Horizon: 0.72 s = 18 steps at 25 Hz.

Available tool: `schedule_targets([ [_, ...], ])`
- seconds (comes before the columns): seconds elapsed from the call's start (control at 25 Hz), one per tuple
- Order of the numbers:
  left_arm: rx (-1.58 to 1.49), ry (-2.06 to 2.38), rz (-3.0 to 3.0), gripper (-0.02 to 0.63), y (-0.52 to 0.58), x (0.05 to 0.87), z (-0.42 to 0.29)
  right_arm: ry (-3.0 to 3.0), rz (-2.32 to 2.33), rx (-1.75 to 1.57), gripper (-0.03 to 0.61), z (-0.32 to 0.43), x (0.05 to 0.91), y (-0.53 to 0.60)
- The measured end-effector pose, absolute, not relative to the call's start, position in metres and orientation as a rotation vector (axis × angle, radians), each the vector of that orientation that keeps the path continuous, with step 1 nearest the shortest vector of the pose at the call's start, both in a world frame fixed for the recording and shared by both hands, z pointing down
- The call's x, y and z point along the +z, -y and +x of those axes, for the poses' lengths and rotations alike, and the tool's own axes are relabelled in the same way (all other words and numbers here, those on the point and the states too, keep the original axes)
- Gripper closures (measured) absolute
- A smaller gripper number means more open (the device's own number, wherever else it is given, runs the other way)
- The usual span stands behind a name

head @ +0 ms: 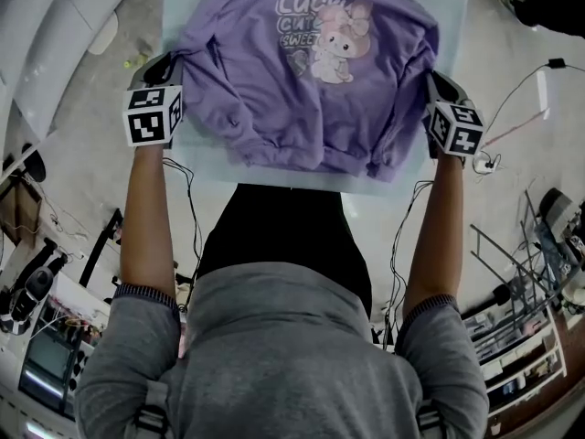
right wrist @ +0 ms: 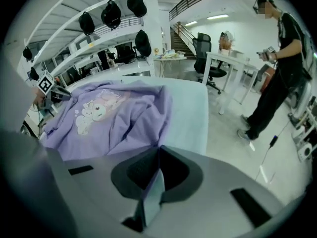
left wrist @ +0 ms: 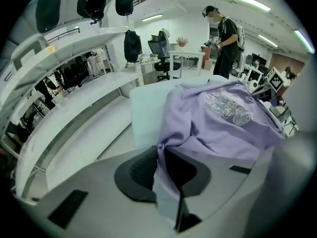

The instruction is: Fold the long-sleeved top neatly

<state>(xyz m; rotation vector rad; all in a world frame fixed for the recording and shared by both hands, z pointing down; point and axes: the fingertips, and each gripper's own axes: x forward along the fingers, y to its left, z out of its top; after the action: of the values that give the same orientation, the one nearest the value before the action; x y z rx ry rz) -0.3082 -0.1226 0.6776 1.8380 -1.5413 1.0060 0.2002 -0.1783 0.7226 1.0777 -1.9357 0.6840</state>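
Long-sleeved top (head: 302, 80), lilac, printed front upward: laid rumpled across the bench (head: 187, 7), hem toward the near edge. Left gripper (head: 170, 60) is held at the bench's left edge and right gripper (head: 430, 82) at its right edge. Both are tilted downward, with the forearms stretched forward. Fingers of each are closed on a pinch of the top's side fabric.

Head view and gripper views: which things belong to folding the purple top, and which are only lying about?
Belongs to the job:
- purple top, spread on the pale table
- left gripper and right gripper, the fingers of both shut on the top's fabric

Just lying about:
- office chair
- dark items hung on the shelves
- person standing by
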Motion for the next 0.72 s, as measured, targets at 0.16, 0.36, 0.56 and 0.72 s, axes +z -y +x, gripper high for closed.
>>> schedule_targets([
  [0.16,1.07,1.564,1.825,0.551,0.128,0.676,-0.344,1.904,1.177,0.663,0.561,0.235,0.714,0.194],
  [0.36,1.167,1.567,1.84,0.544,0.15,0.686,-0.365,1.857,1.252,0.609,0.56,0.266,0.71,0.216],
  [0.56,1.091,1.505,1.947,0.357,0.153,0.669,-0.341,1.869,1.201,0.646,0.38,0.256,0.703,0.21],
  [0.72,1.034,1.476,2.014,0.351,0.132,0.633,-0.315,1.896,1.191,0.64,0.35,0.242,0.669,0.189],
])
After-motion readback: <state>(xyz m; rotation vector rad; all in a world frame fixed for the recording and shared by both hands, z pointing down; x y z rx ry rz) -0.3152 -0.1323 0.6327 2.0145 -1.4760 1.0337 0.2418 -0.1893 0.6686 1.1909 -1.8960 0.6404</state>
